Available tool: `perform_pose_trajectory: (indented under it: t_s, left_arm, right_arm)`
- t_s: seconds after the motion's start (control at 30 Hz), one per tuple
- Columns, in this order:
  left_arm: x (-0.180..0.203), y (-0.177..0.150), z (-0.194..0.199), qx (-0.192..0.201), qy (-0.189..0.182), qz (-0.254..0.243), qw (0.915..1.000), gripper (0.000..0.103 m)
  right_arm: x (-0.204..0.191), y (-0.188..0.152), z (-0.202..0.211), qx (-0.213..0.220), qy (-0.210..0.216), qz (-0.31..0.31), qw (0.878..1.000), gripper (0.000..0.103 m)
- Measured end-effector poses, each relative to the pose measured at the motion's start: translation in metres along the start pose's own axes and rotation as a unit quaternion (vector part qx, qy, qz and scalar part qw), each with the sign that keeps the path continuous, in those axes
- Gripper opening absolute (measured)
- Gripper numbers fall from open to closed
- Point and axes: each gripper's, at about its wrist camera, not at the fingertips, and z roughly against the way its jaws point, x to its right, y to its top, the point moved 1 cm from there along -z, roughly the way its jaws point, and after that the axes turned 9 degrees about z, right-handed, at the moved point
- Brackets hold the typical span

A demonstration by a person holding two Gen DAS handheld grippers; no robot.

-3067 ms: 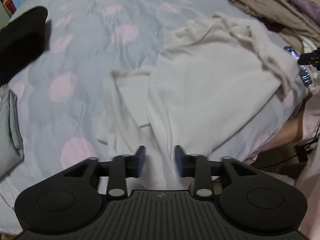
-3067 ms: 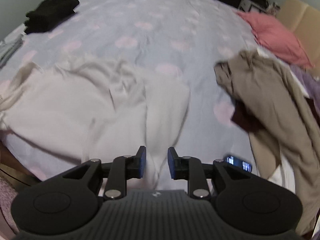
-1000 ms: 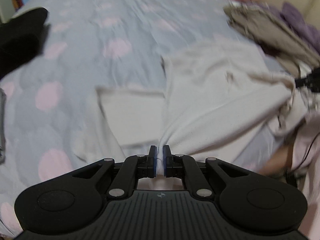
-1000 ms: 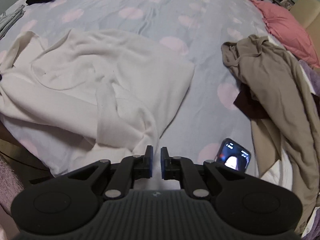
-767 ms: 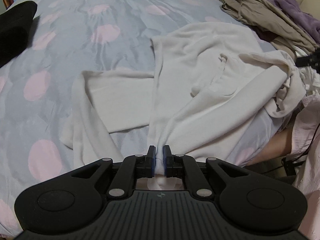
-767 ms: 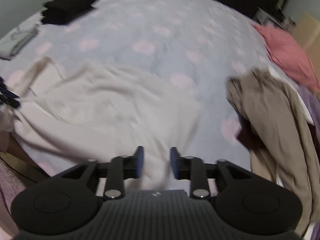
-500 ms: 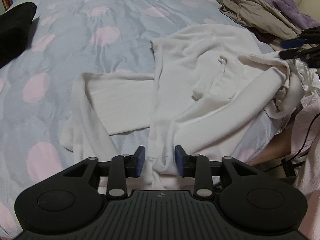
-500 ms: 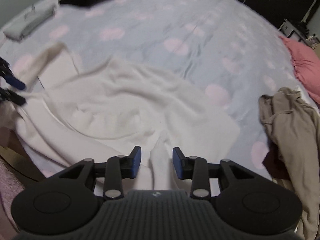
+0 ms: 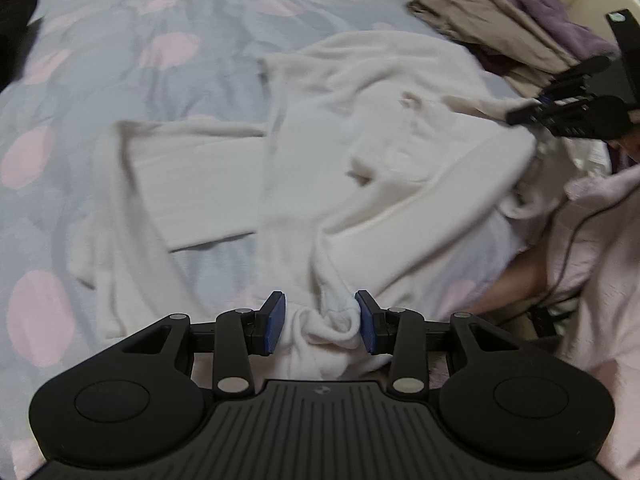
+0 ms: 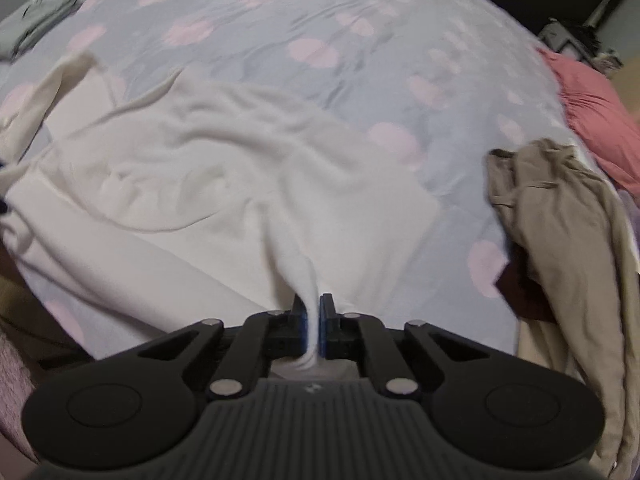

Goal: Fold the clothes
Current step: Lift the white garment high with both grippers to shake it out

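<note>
A cream long-sleeved garment lies spread and rumpled on the bed, one sleeve stretched to the left. My left gripper is at its near edge and stands open, with a bunched roll of the cream fabric lying loose between the blue pads. In the right wrist view the same garment fills the left half. My right gripper has its jaws closing tight on a pulled-up ridge of that fabric. That right gripper also shows at the far right of the left wrist view.
The bed has a grey cover with pink spots. A brown garment heap and a purple one lie to the right, by a pink pillow. Black clothing sits far left. A pink sleeve is at the right.
My left gripper has opened and let go of the bunched fabric. My right gripper moved left over the garment, opened, then shut on a ridge of it.
</note>
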Motion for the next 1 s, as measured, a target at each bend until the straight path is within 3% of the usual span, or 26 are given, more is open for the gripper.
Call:
perform_pose_trajectory:
  t_s: [0.07,0.1,0.27,0.4,0.5,0.67,0.9,1.0]
  left_arm:
    - [0.005,-0.001,-0.004,-0.008,0.004,-0.012,0.9999,0.032]
    - [0.007,-0.002,-0.005,-0.012,0.008,-0.016,0.9998,0.019]
    - [0.01,0.001,0.002,0.008,0.029,-0.016,0.9994,0.011]
    - [0.006,0.017,0.041,0.085,0.053,0.01,0.9949,0.009]
    - [0.005,0.034,0.091,0.164,0.066,0.026,0.9839,0.009]
    - [0.022,0.06,0.184,0.29,0.08,0.022,0.9535,0.009]
    - [0.064,0.065,0.295,0.446,0.096,-0.006,0.8901,0.008]
    - [0.085,0.063,0.33,0.497,0.1,-0.019,0.8618,0.008]
  right_arm:
    - [0.01,-0.002,0.014,0.02,-0.026,-0.011,0.999,0.005]
    - [0.015,-0.003,0.021,0.03,-0.038,-0.017,0.999,0.005]
    - [0.037,-0.003,0.07,0.094,-0.096,-0.042,0.99,0.003]
    - [0.054,0.004,0.12,0.154,-0.145,-0.052,0.976,0.003]
    - [0.066,0.013,0.161,0.203,-0.175,-0.059,0.961,0.003]
    - [0.074,0.029,0.236,0.291,-0.236,-0.057,0.925,0.003]
    - [0.076,0.037,0.331,0.389,-0.298,-0.058,0.869,0.003]
    - [0.077,0.039,0.358,0.412,-0.307,-0.059,0.856,0.003]
